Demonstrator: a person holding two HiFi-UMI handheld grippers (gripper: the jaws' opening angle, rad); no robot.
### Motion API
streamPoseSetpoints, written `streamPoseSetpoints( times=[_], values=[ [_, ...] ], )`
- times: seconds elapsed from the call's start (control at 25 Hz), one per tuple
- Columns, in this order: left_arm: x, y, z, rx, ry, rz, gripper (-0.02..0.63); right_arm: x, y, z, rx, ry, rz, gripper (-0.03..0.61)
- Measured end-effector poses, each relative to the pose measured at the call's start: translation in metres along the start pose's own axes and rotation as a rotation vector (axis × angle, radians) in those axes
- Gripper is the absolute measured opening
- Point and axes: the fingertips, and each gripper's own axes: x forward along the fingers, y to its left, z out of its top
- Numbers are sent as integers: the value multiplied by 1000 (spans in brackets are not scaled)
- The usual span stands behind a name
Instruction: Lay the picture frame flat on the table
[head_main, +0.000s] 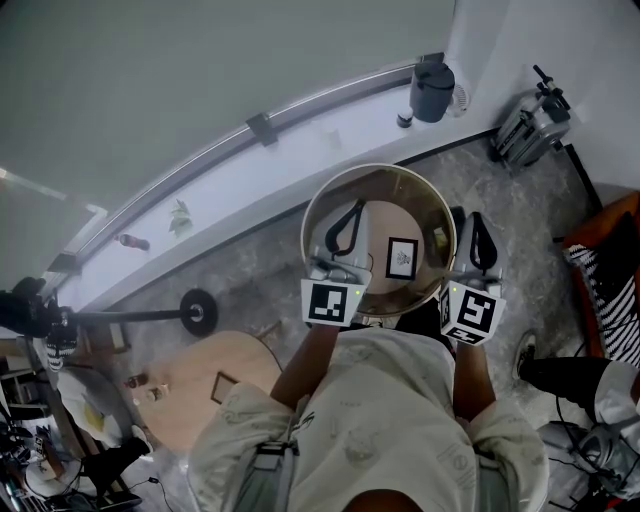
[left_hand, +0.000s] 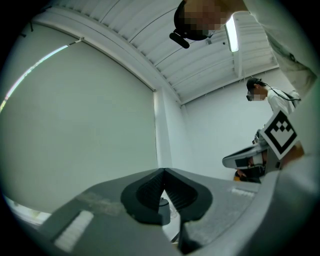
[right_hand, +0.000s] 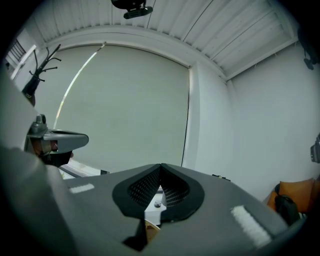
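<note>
Left gripper (head_main: 352, 210) and right gripper (head_main: 476, 218) aimed upward beside table (head_main: 378, 226); fingers (left_hand: 150, 192) pressed together, empty.
Picture frame (head_main: 402, 258) shows full face, flat or leaning unclear; blind descent could knock it off.

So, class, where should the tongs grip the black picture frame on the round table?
Probably the top rail of the picture frame, from above: its face is turned to the head view, so the thin black rim is the only narrow part.

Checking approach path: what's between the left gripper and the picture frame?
Nothing. In the head view, only bare wooden tabletop separates the left gripper from the picture frame.
</note>
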Motion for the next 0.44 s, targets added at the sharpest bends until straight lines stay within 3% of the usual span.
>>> streamPoseSetpoints(
  times=[0.44],
  values=[
    [0, 3, -2, -16, 13, 9, 3, 1, 0, 1, 25, 3, 9, 2]
  ],
)
